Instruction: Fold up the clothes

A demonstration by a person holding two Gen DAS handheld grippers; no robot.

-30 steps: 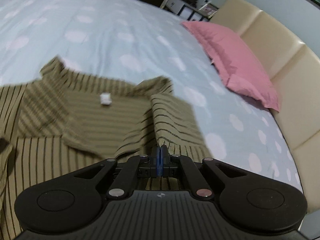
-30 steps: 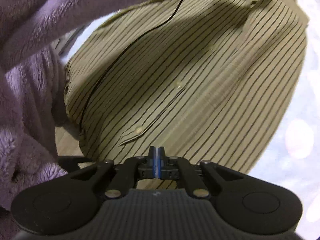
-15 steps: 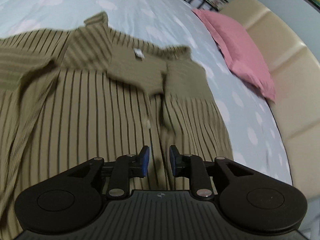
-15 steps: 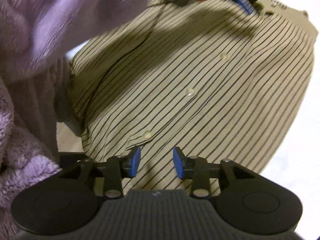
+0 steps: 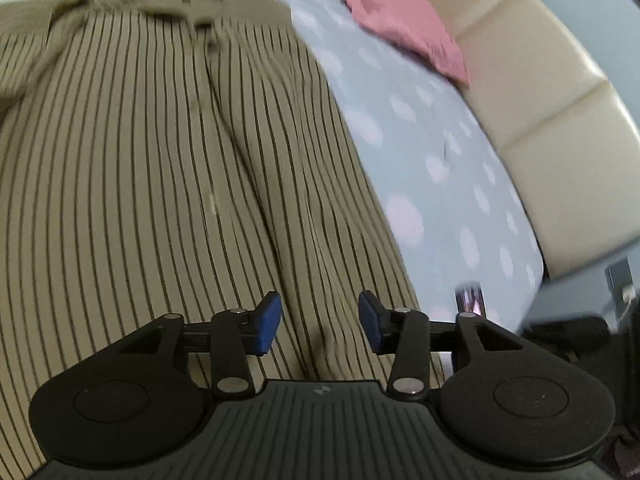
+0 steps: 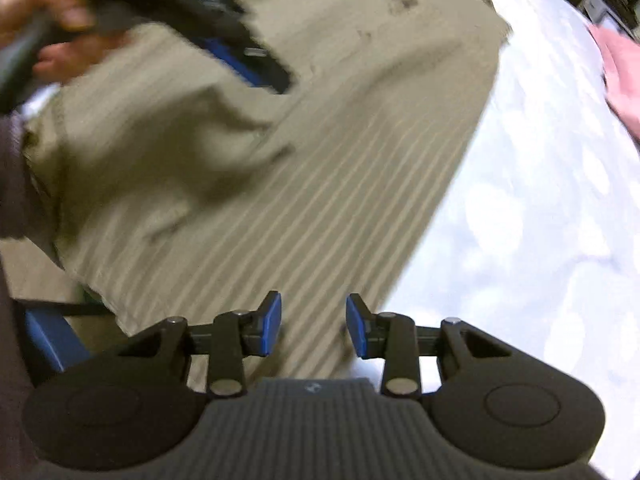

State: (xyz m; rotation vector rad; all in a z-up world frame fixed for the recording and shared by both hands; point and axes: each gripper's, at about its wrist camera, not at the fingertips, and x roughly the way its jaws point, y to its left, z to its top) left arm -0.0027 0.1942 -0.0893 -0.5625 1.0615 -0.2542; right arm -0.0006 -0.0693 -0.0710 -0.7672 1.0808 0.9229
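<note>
On bed (image 5: 420, 152), striped shirt (image 5: 160, 184) lies flat, front up. Left gripper (image 5: 320, 320) & right gripper (image 6: 314, 322) hover w/ jaws apart, empty. Fabric looks light, floppy; prob best pinched at hem or shoulder seam.

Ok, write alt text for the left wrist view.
The open left gripper hovers over an olive striped shirt spread on a pale blue dotted bed sheet. A pink pillow lies beside a cream headboard.
</note>
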